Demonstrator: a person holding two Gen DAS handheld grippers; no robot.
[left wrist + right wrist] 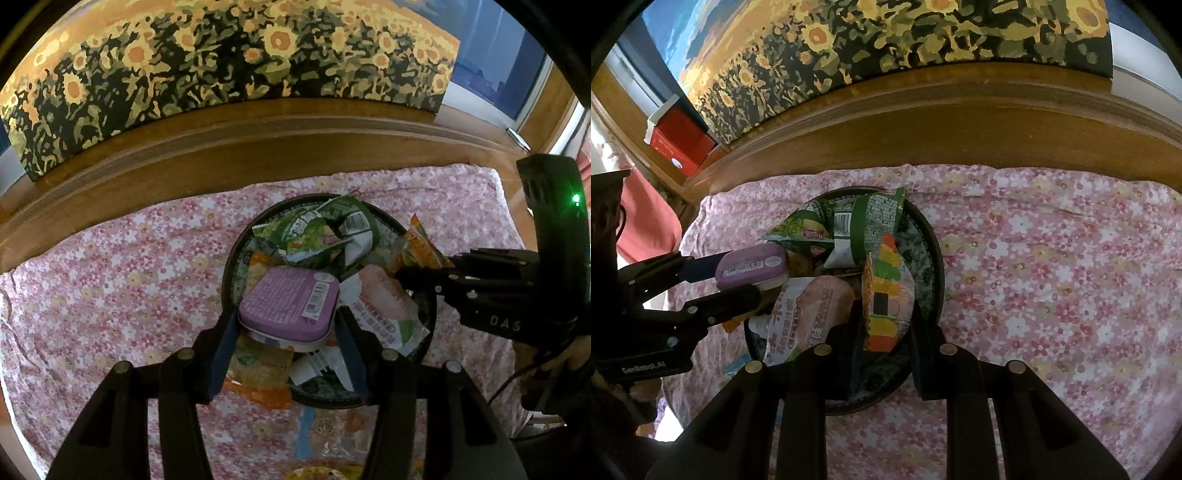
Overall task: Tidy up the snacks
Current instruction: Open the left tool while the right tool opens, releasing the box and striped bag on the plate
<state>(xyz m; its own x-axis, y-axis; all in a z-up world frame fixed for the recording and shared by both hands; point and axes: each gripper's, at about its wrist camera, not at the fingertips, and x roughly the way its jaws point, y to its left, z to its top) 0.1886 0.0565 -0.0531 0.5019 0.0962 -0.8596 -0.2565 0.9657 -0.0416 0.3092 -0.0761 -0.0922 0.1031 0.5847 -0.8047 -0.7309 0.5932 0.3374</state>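
Observation:
A round dark plate (231, 266) (932, 243) on the floral cloth holds snack packets: a green packet (325, 229) (864, 225) at the back and a pink packet (380, 299) (812, 306) in the middle. My left gripper (286, 328) (742, 280) is shut on a flat purple tin (290, 302) (751, 267) and holds it over the plate's left side. My right gripper (886, 328) (413, 275) stands around an orange, yellow and green packet (886, 295) (421, 247) at the plate's right side, its jaws close to the packet's sides.
A pink floral cloth (129, 266) (1052, 277) covers the table. A wooden ledge (221, 147) with a sunflower painting (221, 55) runs behind. More packets (258, 369) lie near the plate's front left. A red box (679, 144) sits on the ledge.

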